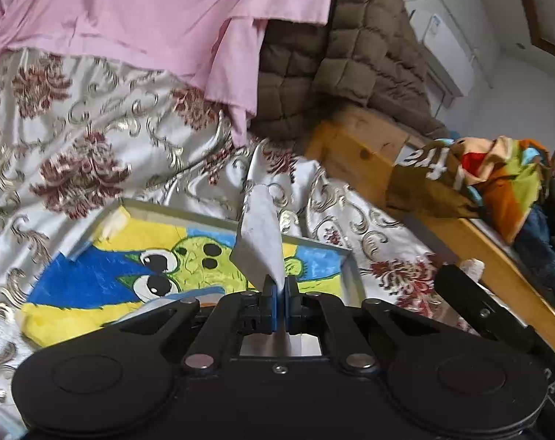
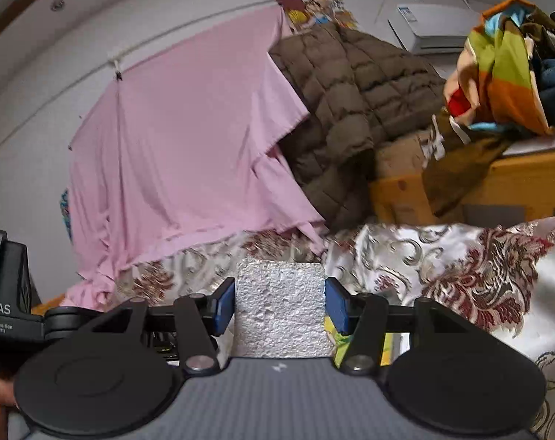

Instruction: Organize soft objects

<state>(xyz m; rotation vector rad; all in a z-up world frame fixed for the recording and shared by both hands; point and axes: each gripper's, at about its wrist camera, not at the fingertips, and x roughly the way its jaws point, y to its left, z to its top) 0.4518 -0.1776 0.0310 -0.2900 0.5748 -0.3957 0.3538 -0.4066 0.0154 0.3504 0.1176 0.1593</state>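
Here your left gripper [image 1: 280, 293] pinches a crumpled grey cloth [image 1: 259, 231] above the shallow grey box's [image 1: 316, 241] far rim, ready to drop in, while your right gripper [image 2: 280, 304] clamps a white foam block [image 2: 281, 308].

Pink sheet [image 1: 160, 18] and jacket [image 1: 350, 47] ahead

Pink sheet [image 1: 149, 11], brown quilted jacket [image 1: 350, 44], white-and-maroon floral bedspread [image 1: 75, 139], blue-yellow-green cartoon towel [image 1: 130, 271].

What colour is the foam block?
White, speckled foam block; clearest in the right wrist view.
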